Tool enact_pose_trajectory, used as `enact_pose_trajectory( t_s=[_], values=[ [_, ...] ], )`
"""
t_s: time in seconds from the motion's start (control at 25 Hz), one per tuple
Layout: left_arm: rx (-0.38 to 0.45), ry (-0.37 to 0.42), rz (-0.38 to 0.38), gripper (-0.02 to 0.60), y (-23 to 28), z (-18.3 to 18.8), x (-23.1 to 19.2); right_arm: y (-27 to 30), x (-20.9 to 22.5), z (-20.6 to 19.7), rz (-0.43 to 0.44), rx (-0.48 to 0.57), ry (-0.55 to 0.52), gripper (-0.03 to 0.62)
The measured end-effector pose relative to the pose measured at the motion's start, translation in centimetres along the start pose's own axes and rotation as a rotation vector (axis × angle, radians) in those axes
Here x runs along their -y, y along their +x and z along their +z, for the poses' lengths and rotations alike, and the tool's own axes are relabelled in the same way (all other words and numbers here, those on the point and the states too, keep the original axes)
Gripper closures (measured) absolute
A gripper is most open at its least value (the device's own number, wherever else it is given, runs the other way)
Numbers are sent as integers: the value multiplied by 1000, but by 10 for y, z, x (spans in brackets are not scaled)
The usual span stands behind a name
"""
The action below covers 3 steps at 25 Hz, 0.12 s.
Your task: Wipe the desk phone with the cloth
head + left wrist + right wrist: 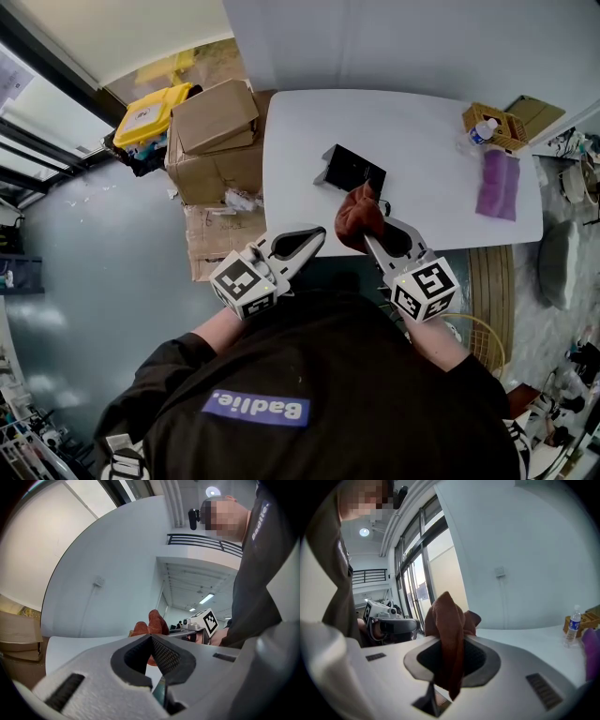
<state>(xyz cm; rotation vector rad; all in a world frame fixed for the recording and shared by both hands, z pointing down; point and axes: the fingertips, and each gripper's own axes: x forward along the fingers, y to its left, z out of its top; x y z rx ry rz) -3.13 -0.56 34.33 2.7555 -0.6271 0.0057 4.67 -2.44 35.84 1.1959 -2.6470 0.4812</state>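
A black desk phone (pixel 350 170) lies on the white table (pixel 422 141), near its front edge. My right gripper (pixel 367 238) is shut on a rust-brown cloth (pixel 357 216), which bunches just in front of the phone at the table's edge. In the right gripper view the cloth (pixel 447 634) is pinched between the jaws and sticks up above them. My left gripper (pixel 318 234) hangs left of the cloth, off the table's front edge, shut with nothing in it. The left gripper view shows its tips (pixel 151 638) meeting and the cloth (pixel 151 625) beyond.
Cardboard boxes (pixel 216 141) and a yellow bin (pixel 155 112) stand left of the table. At the table's right end sit a small wicker box (pixel 497 127), a water bottle (pixel 480 131) and a purple cloth (pixel 499 183). A wicker chair (pixel 469 337) is below the table's front edge.
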Motion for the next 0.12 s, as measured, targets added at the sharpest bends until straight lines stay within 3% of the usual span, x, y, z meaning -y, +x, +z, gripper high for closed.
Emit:
enact_pose_trajectory(
  t_s=[0.12],
  values=[
    [-7,-5,2,575,-1,-1,-1,0,1,-1,-3,-2,2,502]
  ],
)
